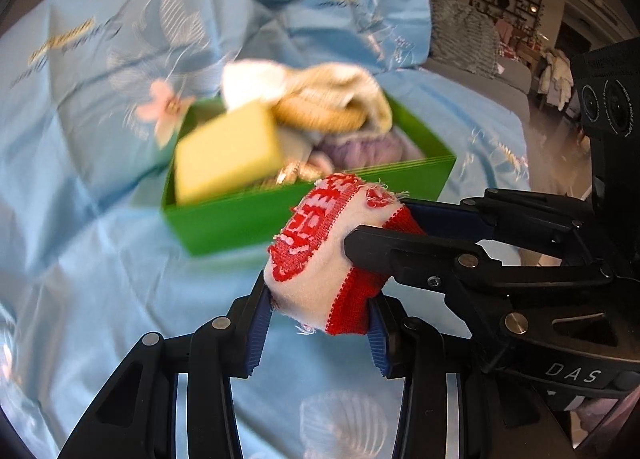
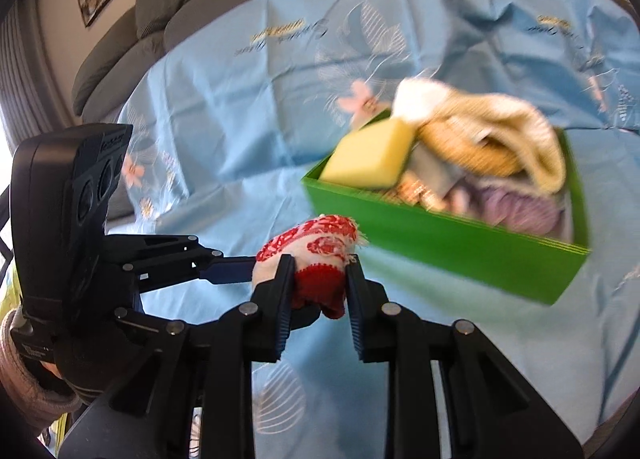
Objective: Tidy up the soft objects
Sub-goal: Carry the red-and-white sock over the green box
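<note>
Both of your grippers are clamped on the same thing: a small red-and-white knitted cloth bundle [image 1: 320,255], soft and lumpy, with a woven red pattern on a white ground, a solid red ribbed edge and a few frayed threads at its top. Your left gripper [image 1: 320,319] pinches it from below with its ribbed blue pads pressed into the white and red knit. Your right gripper [image 2: 318,291] has its jaws drawn close together on the red ribbed end, which bulges between the dark pads. Seen from your left wrist, the right gripper comes in from the right, its black finger lying across the bundle. The bundle hangs above a pale blue sheet [image 1: 100,259], smooth and slightly creased, printed with white leaf outlines and pink flowers. Just beyond the bundle stands a green rectangular box [image 1: 248,219] with straight, thin walls, heaped with soft things: a yellow block-shaped sponge [image 1: 228,155] leaning on the near corner, a cream towel [image 1: 340,91] with a nubby weave draped over the top, and a lilac knit [image 1: 360,147] tucked lower down. A sleeve cuff [image 2: 20,371] shows at the left edge of the right wrist view.
</note>
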`<state>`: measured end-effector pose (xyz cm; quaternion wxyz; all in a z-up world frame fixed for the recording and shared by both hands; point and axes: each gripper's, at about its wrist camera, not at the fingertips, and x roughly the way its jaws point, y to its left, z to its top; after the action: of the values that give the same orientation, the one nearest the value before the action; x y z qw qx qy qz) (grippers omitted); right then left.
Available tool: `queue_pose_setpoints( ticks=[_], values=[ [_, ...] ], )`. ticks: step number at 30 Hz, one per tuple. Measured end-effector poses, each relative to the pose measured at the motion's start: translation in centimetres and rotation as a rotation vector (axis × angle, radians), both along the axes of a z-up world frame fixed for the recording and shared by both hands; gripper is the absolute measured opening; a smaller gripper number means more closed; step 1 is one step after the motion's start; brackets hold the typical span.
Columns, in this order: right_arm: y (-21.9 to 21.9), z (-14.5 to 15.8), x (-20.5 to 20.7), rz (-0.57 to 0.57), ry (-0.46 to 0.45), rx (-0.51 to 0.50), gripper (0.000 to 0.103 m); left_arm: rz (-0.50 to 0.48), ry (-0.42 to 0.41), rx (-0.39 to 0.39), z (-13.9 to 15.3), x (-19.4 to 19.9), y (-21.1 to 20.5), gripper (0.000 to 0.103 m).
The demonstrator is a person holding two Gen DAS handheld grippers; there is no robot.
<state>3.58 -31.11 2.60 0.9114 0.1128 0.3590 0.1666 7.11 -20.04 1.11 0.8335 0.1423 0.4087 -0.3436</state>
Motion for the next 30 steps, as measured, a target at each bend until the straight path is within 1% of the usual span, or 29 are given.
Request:
queue_pose_setpoints(
  ticks=[5, 11, 16, 20, 25, 27, 30],
  values=[
    [-3.0, 1.8, 1.4, -0.055, -0.039, -0.016, 0.024, -0.013, -0.023, -0.018, 1.7, 1.9, -3.5, 0.043],
    [-6.0, 2.7, 3.4, -0.097, -0.052, -0.005, 0.024, -0.016, -0.018, -0.024, 2.1, 4.0, -6.3, 0.043],
    [-7.3, 2.0, 4.8, -0.108, -0.034, -0.006, 0.024, -0.016, 0.000, -0.015, 1.2, 5.4, -7.8, 0.043],
    [-8.0, 1.0, 5.8, -0.118, -0.007, -0.003, 0.024, -0.003, 0.021, 0.000, 0.1, 6.4, -8.5, 0.043],
    [-8.3, 0.2, 6.7, -0.125, 0.014, -0.008, 0.025, 0.013, 0.048, 0.007, -0.9, 7.3, -8.8, 0.043],
    [-8.4, 0.0, 7.0, -0.125, 0.024, -0.010, 0.027, 0.022, 0.056, 0.012, -1.2, 7.5, -8.8, 0.043],
    [-8.4, -0.3, 7.3, -0.127, 0.037, -0.012, 0.027, 0.032, 0.063, 0.013, -1.4, 7.6, -8.5, 0.043]
  ],
)
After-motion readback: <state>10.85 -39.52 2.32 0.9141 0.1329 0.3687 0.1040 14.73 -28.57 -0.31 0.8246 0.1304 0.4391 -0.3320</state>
